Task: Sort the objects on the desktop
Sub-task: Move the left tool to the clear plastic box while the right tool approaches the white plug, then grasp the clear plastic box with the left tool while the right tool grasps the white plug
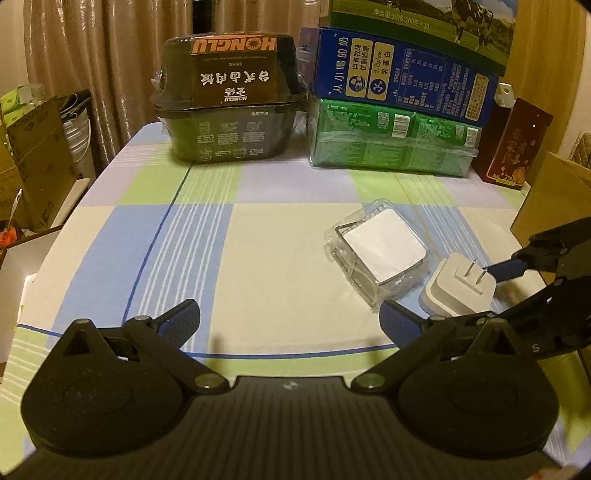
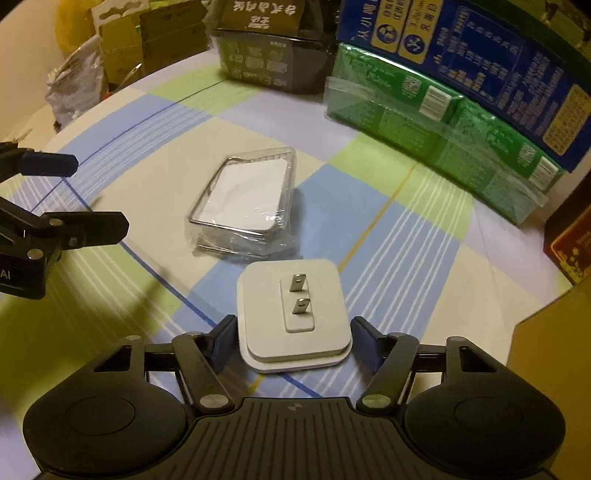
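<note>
Both hand-held grippers are seen spread wide over the bench (image 1: 258, 236). Nothing is held by the left hand-held gripper (image 1: 290, 317), whose blue-padded fingers (image 1: 181, 319) stand far apart above a pale square of the checked cloth. The right hand-held gripper (image 2: 293, 339) is likewise parted, and a white plug adapter (image 2: 293, 314) is framed between its two fingers; a narrow gap seems to be left on each side, though contact cannot be ruled out.

At the far edge of the bench, a stack of cartons is found: a green shrink-wrapped pack (image 1: 395, 144) at the bottom, a blue milk carton (image 1: 402, 81) on top of it, and a green box with a cow picture (image 1: 421, 26) above that. To the left of the stack, a black lidded meal box (image 1: 225, 99) is set. A dark red box (image 1: 517, 144) is placed at the right of the stack.

Near the middle of the bench, a wire rack in clear wrapping with a white card (image 2: 247, 199) is laid flat. The adapter is set just beside it, on the near side, with its two metal prongs (image 2: 300, 293) pointed upward.
</note>
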Demonstrator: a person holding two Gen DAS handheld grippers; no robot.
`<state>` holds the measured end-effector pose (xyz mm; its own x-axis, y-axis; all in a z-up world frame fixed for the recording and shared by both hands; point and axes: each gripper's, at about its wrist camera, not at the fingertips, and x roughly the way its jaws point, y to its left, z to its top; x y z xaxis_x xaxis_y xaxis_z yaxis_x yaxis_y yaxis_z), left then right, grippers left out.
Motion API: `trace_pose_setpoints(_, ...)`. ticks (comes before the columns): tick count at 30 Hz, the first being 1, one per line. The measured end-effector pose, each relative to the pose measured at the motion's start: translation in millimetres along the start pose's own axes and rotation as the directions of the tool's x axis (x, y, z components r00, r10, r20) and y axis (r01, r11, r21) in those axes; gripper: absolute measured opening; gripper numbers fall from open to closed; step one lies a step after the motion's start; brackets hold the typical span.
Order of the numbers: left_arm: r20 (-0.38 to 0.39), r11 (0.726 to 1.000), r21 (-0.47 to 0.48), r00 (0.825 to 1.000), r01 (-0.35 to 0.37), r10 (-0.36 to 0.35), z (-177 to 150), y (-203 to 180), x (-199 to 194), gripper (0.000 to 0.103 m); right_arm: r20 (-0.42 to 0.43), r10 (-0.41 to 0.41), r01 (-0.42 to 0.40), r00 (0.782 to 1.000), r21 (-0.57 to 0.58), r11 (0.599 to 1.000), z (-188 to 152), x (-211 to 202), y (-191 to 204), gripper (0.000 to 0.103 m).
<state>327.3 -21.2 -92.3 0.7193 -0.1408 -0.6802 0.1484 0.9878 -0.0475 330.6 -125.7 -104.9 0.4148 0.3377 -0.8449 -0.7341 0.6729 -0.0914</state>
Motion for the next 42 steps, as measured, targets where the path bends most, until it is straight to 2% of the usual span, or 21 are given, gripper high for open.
trace_pose_setpoints(5, 0.004, 0.999, -0.003, 0.999, 0.035, -0.035, 1, -7, 3, 0.102, 0.026, -0.051, 0.049, 0.998, 0.081, 0.996, -1, -6, -12, 0.063)
trace_pose_setpoints(12, 0.020, 0.997, -0.007, 0.996, 0.082, -0.082, 6, -20, 15, 0.102, 0.012, -0.132, 0.128, 0.991, 0.156, 0.979, 0, -6, -35, 0.063)
trace_pose_setpoints(21, 0.021, 0.994, 0.021, 0.994, 0.108, -0.108, 18, -47, 39, 0.101, 0.023, -0.120, 0.113, 0.993, 0.197, 0.974, -10, -4, -45, 0.063)
trace_pose_setpoints(32, 0.020, 0.993, -0.021, 0.993, 0.118, -0.118, 21, -64, 72, 0.095, 0.036, -0.117, 0.107, 0.992, 0.211, 0.972, -11, -2, -48, 0.063)
trace_pose_setpoints(36, 0.033, 0.994, -0.012, 0.994, 0.105, -0.104, 20, -66, 76, 0.084, 0.040, -0.114, 0.103, 0.993, 0.213, 0.972, -10, -2, -49, 0.063)
trace_pose_setpoints(38, 0.038, 0.995, -0.003, 0.995, 0.096, -0.096, 20, -65, 74, 0.073, 0.042, -0.116, 0.105, 0.992, 0.213, 0.971, -11, -2, -48, 0.063)
trace_pose_setpoints(39, 0.039, 0.996, -0.004, 0.995, 0.087, -0.087, 20, -62, 72, 0.062, 0.042, -0.117, 0.106, 0.992, 0.212, 0.971, -11, -2, -48, 0.063)
trace_pose_setpoints(40, 0.039, 0.996, -0.008, 0.996, 0.085, -0.085, 20, -59, 71, 0.058, 0.042, -0.117, 0.106, 0.992, 0.213, 0.971, -11, -2, -48, 0.063)
trace_pose_setpoints(42, 0.033, 0.996, -0.014, 0.995, 0.090, -0.089, 19, -53, 67, 0.056, 0.039, -0.114, 0.103, 0.993, 0.211, 0.972, -11, -2, -47, 0.063)
